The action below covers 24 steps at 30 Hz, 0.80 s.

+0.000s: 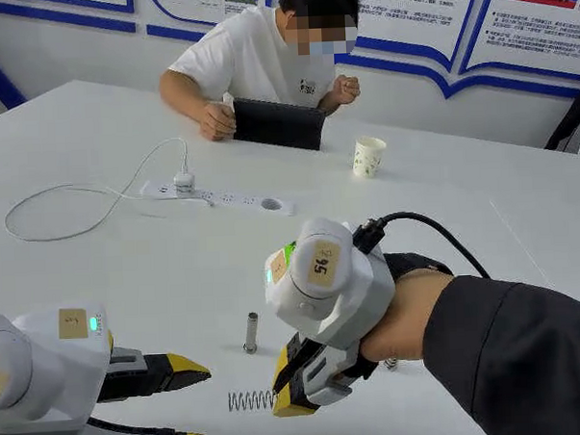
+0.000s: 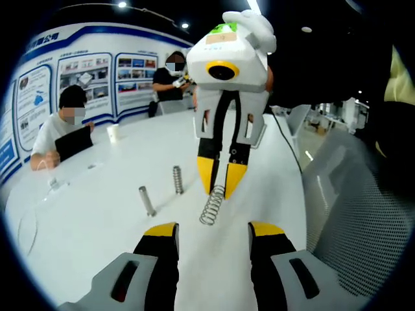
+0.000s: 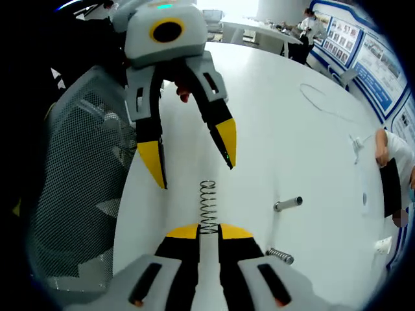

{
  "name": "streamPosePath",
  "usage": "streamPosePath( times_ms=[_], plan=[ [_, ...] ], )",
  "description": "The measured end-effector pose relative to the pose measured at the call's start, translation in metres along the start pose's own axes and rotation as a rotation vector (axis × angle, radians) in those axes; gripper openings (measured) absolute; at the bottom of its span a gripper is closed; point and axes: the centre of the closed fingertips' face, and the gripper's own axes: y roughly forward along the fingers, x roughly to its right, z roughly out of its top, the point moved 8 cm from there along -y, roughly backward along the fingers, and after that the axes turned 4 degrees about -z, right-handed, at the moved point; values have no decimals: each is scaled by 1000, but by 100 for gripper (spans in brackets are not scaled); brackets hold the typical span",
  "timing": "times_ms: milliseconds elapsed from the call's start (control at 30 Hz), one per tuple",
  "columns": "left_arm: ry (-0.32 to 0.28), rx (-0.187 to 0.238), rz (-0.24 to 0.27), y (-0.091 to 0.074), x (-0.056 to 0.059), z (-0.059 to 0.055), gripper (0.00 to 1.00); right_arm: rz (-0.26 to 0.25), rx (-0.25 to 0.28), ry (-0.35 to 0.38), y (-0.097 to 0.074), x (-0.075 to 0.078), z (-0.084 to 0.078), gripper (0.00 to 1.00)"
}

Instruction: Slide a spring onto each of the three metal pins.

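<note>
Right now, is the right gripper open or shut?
Shut: the right gripper pinches one end of the spring between its yellow tips.

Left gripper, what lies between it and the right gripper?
A spring, one end pinched in the right gripper, reaching toward the open left gripper, seen in the right gripper view.
</note>
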Motion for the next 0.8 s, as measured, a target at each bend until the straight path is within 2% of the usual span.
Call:
streamPosePath(
  times_ms=[433, 800],
  plan=[
    [56, 8, -40, 5, 6, 6, 28, 10, 18, -46, -6, -9, 11, 11],
    [82, 12, -53, 6, 9, 9, 16, 10, 25, -67, -8, -14, 14, 12]
  ],
)
